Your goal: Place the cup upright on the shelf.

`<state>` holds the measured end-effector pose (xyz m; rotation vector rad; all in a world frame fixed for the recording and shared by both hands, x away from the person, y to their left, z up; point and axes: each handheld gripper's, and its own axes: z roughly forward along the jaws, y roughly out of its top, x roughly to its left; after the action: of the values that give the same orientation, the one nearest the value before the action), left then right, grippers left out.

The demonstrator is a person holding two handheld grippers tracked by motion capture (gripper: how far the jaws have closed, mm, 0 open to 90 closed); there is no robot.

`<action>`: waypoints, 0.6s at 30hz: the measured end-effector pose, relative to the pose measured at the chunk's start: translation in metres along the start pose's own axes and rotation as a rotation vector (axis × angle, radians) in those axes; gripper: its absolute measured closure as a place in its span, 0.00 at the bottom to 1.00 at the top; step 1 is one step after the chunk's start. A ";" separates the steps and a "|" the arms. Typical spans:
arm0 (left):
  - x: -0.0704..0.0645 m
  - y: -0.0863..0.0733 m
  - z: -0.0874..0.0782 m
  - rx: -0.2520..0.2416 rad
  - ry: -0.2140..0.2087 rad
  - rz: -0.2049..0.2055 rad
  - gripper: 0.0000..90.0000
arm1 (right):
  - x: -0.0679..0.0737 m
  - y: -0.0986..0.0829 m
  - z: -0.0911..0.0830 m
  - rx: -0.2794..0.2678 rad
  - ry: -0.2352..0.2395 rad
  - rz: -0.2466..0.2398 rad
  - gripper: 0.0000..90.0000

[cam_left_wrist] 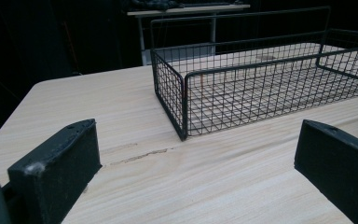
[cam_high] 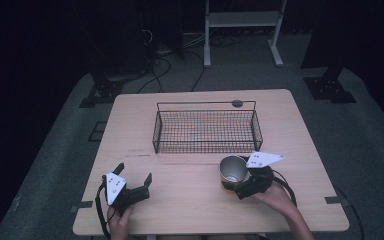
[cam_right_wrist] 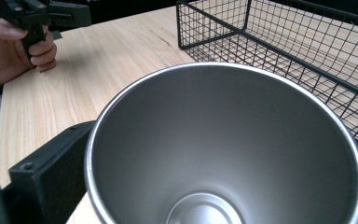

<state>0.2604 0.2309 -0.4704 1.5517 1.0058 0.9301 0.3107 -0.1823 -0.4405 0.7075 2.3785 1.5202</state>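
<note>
Smooth round steel cup [cam_right_wrist: 223, 154] between black fingers [cam_right_wrist: 46, 184]

The steel cup [cam_high: 232, 172] is a plain, empty tumbler with a brushed grey inside, standing upright, mouth up. It sits on the worktop [cam_high: 190, 200] just before the wire basket [cam_high: 206, 131], clasped between the right gripper [cam_high: 236, 186] jaws.

Dark lab: black curtains, floor cables [cam_high: 180, 62], metal stand [cam_high: 242, 30], lone wooden table [cam_high: 130, 125].
</note>
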 end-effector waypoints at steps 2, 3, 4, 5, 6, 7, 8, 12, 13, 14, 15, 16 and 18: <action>0.000 0.000 0.000 0.000 -0.001 0.001 0.00 | 0.000 0.000 0.000 -0.002 -0.002 0.001 0.00; 0.000 0.000 0.000 0.000 -0.001 0.001 0.00 | 0.000 0.000 0.000 -0.002 -0.002 0.001 0.00; 0.000 0.000 0.000 0.000 -0.001 0.001 0.00 | 0.000 0.000 0.000 -0.005 -0.002 0.000 0.00; 0.000 0.000 0.000 0.000 0.000 0.000 0.00 | 0.000 0.000 0.000 -0.005 -0.003 -0.001 0.00; 0.000 0.000 0.000 0.000 -0.001 0.001 0.00 | 0.000 0.000 0.000 -0.004 -0.003 0.000 0.00; 0.000 0.000 0.000 0.000 -0.001 0.001 0.00 | 0.000 0.000 0.000 -0.004 -0.003 0.000 0.00; 0.000 0.000 0.000 0.000 0.000 0.000 0.00 | 0.000 0.001 -0.002 -0.013 -0.001 0.001 0.07; 0.000 0.000 0.000 0.000 -0.001 0.000 0.00 | -0.001 0.001 -0.003 -0.010 0.003 0.004 0.07; 0.000 0.000 0.000 0.000 -0.001 0.001 0.00 | -0.001 0.001 -0.004 -0.010 0.005 0.006 0.07; 0.000 0.000 0.000 0.000 0.000 0.001 0.00 | -0.001 0.001 -0.004 -0.009 0.005 0.006 0.07; 0.000 0.000 0.000 0.000 0.000 0.001 0.00 | -0.001 0.001 -0.004 -0.009 0.005 0.006 0.07; 0.000 0.000 0.000 0.000 0.000 0.001 0.00 | -0.001 0.001 -0.004 -0.009 0.006 0.006 0.07; 0.000 0.000 0.000 0.000 0.000 0.000 0.00 | -0.001 0.002 -0.004 -0.006 0.011 0.007 0.07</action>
<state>0.2603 0.2310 -0.4704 1.5521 1.0053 0.9302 0.3103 -0.1859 -0.4373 0.7086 2.3814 1.5373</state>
